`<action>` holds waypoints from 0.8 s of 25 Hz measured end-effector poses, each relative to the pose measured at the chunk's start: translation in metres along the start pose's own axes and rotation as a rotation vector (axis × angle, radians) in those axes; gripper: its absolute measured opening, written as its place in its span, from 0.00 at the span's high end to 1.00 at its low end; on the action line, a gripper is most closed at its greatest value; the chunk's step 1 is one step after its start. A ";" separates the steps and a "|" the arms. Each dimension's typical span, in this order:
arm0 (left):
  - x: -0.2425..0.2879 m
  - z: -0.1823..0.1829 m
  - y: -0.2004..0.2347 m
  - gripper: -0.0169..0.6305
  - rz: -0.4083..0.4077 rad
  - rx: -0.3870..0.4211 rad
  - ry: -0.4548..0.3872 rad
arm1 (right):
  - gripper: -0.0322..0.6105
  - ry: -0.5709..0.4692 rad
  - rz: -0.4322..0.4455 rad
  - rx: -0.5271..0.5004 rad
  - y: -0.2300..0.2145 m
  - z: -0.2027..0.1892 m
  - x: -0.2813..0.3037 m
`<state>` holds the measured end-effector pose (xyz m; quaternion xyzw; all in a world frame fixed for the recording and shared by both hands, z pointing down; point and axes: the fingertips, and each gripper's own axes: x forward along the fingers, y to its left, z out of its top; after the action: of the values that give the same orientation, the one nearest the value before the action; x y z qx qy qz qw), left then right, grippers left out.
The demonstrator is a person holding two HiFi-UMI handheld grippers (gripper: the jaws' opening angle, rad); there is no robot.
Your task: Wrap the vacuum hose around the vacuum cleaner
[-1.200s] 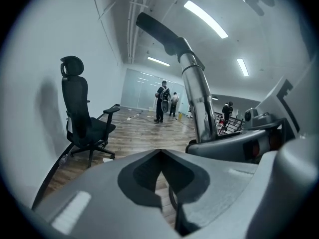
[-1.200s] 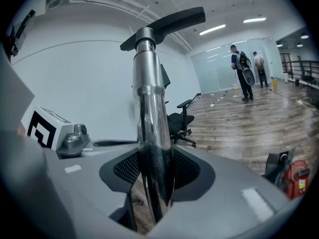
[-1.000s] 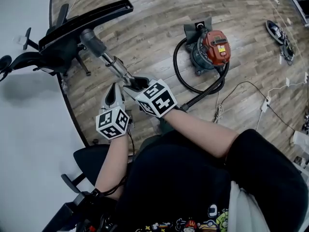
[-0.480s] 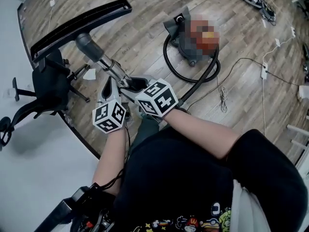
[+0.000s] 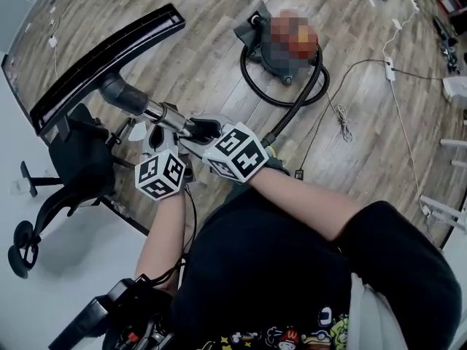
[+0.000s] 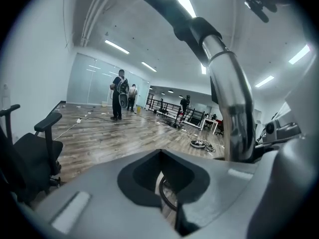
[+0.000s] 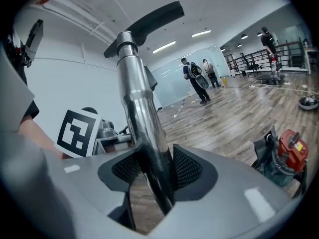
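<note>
The red and grey vacuum cleaner (image 5: 263, 46) (image 7: 286, 156) stands on the wood floor. Its black hose (image 5: 292, 111) curves round it and runs to the handle by my hands. My right gripper (image 5: 201, 130) (image 7: 154, 173) is shut on the metal wand (image 5: 157, 113) (image 7: 139, 128). Its jaws have just been opening a little, and the tube still touches both pads. The wand tilts upward, with the black floor head (image 5: 102, 53) (image 7: 149, 19) raised. My left gripper (image 5: 157, 133) (image 6: 162, 183) is open beside the wand (image 6: 229, 98), which passes to the right of its jaws.
A black office chair (image 5: 73, 159) (image 6: 30, 153) stands under the raised floor head at the left. A thin power cord (image 5: 343, 119) and a power strip (image 5: 389, 68) lie on the floor at the right. People (image 6: 119, 93) stand far across the room.
Both grippers and the wand have swung together toward the left. The floor head has moved down-left, to above the chair. The right gripper still has the wand.
</note>
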<state>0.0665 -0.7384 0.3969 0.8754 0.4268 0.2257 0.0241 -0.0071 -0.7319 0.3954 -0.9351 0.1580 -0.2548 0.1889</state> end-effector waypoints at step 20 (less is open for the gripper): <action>0.121 0.069 0.075 0.97 -0.129 0.089 0.066 | 0.62 -0.050 -0.172 0.150 -0.117 0.093 0.132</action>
<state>0.2150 -0.6833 0.3981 0.8383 0.4926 0.2332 -0.0142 0.1743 -0.6555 0.4269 -0.9346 0.0527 -0.2575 0.2395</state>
